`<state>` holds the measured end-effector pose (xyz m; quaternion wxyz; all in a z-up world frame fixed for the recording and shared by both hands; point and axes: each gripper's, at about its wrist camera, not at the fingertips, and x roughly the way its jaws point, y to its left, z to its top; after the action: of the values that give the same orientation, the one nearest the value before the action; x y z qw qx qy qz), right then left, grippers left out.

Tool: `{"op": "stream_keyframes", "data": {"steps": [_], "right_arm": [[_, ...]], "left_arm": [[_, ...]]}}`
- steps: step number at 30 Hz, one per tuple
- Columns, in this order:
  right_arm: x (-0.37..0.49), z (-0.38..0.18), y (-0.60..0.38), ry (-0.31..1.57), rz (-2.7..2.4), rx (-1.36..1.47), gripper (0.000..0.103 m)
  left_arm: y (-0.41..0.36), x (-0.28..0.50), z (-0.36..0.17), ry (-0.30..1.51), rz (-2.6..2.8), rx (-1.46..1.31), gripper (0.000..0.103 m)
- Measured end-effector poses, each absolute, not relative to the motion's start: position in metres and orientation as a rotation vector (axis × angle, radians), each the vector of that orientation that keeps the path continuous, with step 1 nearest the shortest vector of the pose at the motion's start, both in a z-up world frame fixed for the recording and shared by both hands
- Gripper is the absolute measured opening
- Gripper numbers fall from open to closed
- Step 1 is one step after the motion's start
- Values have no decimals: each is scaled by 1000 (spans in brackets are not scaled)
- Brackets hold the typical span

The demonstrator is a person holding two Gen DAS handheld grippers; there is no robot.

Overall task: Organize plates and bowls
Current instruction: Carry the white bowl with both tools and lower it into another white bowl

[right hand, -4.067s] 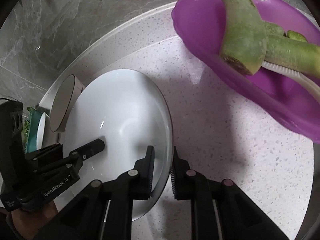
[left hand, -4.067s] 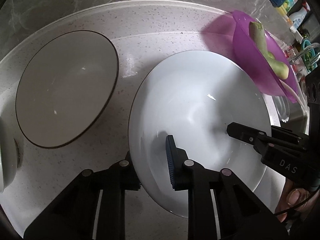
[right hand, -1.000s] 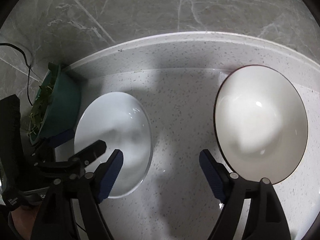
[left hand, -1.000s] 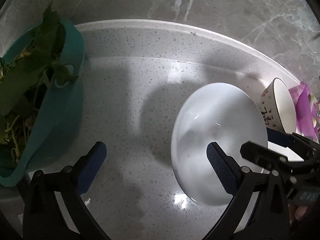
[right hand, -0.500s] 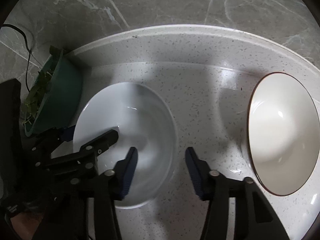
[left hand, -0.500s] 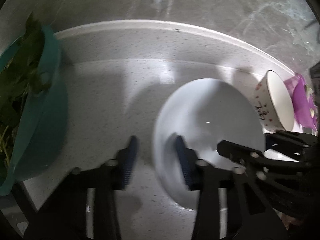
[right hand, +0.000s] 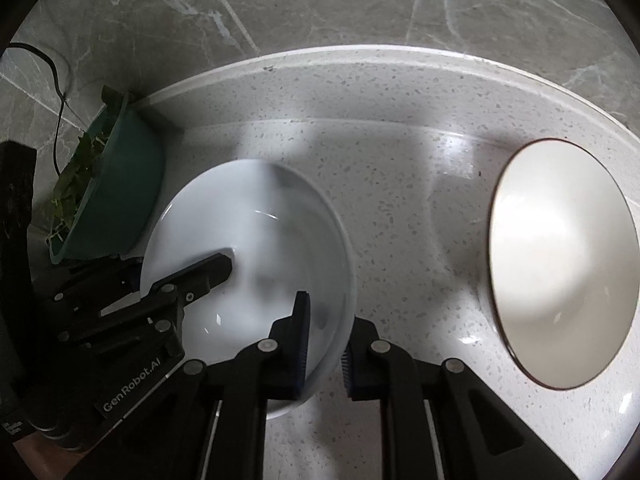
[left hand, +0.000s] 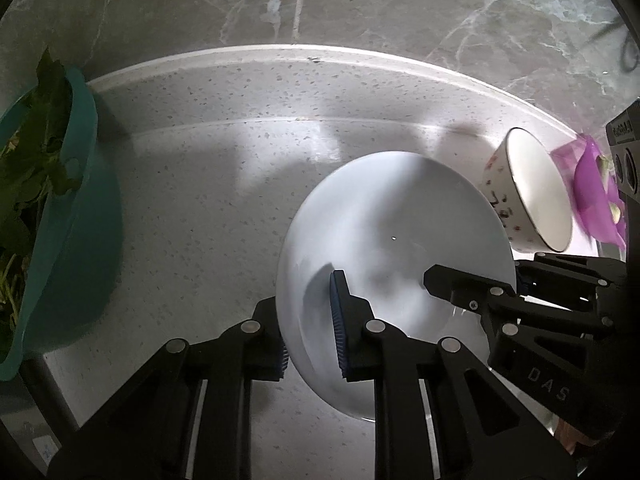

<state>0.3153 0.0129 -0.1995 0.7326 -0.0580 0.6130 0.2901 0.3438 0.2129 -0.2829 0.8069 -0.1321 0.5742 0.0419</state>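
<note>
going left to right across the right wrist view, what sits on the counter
green basin of leafy greens → white bowl → cream bowl with a dark rim

The white bowl looks like glossy glazed ceramic; the speckled countertop is polished stone (faintly reflective); the teal basin looks like matt plastic.

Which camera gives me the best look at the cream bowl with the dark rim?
The right wrist view: the cream bowl shows its whole rim and inside. The left wrist view shows it small at the edge, side-on, pattern outside.
</note>
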Motion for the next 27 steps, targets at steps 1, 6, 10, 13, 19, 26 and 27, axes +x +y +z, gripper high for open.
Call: {"op": "stream_keyframes", "data": {"steps": [1,6,10,13,19,26,27], "right_arm": [[315,-197,11,1344,637,-126,15],[309,-180,-1,1323,636,-112,15],[296,-164,-22,1309,631,-89,15],[283,-151,-44,1295,619,-75,15],[257,-125,-105,1254,573,-42,15],[220,-101,-206,1211,474,11,16],[215,-98,-221,1206,458,20,16]], "left_arm": [[211,342,-280,1226,87,-284,16],[195,332,-261,1211,62,-281,16],[175,321,-246,1200,34,-266,16],[152,311,-234,1190,1,-250,16],[83,300,-214,1177,-104,-217,16],[-21,290,-193,1169,-257,-166,16],[-37,286,-193,1172,-279,-155,16]]}}
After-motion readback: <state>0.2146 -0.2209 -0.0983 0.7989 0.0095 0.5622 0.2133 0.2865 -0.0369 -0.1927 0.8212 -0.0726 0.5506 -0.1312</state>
